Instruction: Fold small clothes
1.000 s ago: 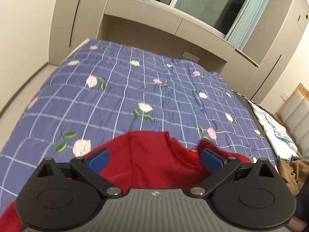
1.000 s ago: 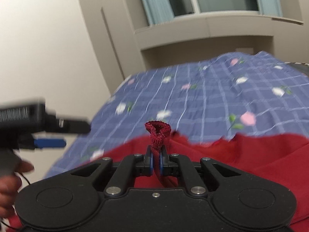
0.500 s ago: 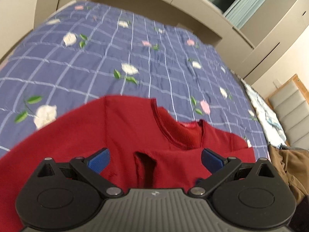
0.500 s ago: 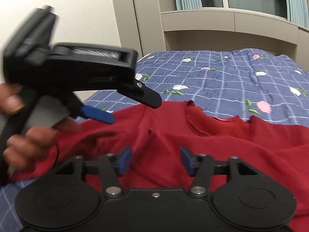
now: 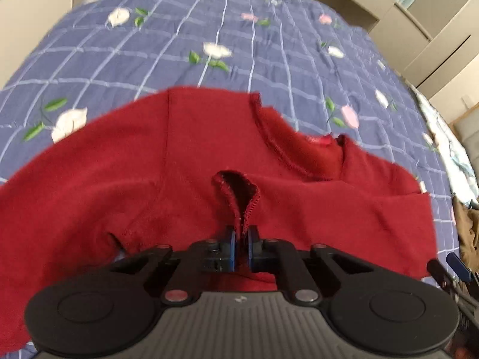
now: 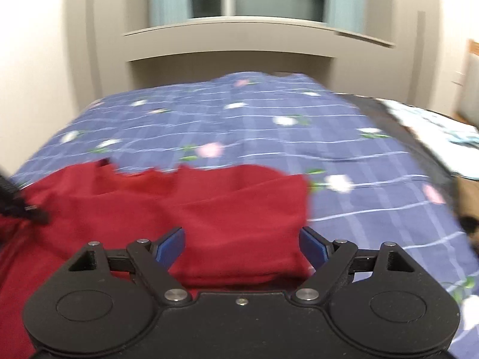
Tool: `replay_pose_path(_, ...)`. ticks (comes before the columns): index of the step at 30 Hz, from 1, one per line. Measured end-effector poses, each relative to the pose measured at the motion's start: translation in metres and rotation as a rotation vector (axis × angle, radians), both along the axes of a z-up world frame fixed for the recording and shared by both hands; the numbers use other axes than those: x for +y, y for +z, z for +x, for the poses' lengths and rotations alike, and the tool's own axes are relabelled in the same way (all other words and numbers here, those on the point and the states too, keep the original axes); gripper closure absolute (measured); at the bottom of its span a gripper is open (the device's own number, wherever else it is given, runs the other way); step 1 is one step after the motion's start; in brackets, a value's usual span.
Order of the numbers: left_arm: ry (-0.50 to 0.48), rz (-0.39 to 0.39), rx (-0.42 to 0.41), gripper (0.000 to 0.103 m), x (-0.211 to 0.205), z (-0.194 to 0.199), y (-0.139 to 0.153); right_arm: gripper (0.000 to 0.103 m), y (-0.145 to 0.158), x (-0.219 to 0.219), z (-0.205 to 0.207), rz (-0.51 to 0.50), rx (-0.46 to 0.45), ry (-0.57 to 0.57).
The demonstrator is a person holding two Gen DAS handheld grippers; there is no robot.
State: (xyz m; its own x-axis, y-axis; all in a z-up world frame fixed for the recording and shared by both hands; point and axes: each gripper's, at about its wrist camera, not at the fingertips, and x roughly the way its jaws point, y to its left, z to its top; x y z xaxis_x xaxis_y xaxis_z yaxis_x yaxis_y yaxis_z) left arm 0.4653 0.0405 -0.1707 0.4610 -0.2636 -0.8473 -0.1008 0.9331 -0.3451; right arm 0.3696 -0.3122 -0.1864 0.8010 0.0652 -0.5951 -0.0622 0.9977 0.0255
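Since a second ago your two tools have swapped roles: your left gripper [image 5: 241, 239], which stood wide apart over the red sweater [image 5: 149, 161], is now clamped together on a stitched hem fold [image 5: 239, 191] of it, and your right gripper [image 6: 241, 246], which had been pinching a bunched red edge, has let go and swung toward the sweater's right side. Its jaws are opening, with red cloth lying between the blue pads [image 6: 170, 243] but not pressed by them.

No containers show in either view. The one red sweater lies spread on the quilt [image 5: 254, 59], near its closest edge, its neckline [image 5: 278, 137] toward the far side of the quilt. From your right wrist the sweater [image 6: 209, 209] reads as a rumpled fold ending in a rounded edge, with bare quilt [image 6: 299, 137] to its right.

Count one sweater, one quilt and two grippers. The tip of your left tool [image 6: 18, 206] shows at the left edge of the right wrist view, on the sweater.

The sweater is a soft, fuzzy knit with a ribbed collar and visible stitching along the pinched hem, which stands up as a narrow loop. The quilt is blue-violet fabric, gridded with pale lines and scattered white and pink flowers with green leaves. Beyond the quilt's right edge lie a pale printed cloth [image 6: 434, 119] and some tan cloth [image 5: 467, 227].
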Motion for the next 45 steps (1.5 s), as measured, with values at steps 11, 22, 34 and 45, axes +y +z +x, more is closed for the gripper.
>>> replay_pose_path(11,-0.086,0.126,-0.142,0.099,-0.003,-0.024,0.036,0.015,-0.009,-0.022,0.033,-0.052,-0.023,-0.063)
replay_pose_path(22,-0.087,0.252,-0.004,0.096,-0.011,-0.013,0.000,0.005,-0.050,-0.018,0.054,-0.179,0.104,-0.058)
replay_pose_path(34,0.093,0.177,-0.161,0.005,0.018,-0.086,0.030,0.001,-0.009,0.020,0.014,-0.159,0.005,0.093)
replay_pose_path(45,0.695,0.026,-0.101,0.001,0.117,-0.252,0.023,0.001,0.005,0.126,-0.025,-0.127,0.019,0.359)
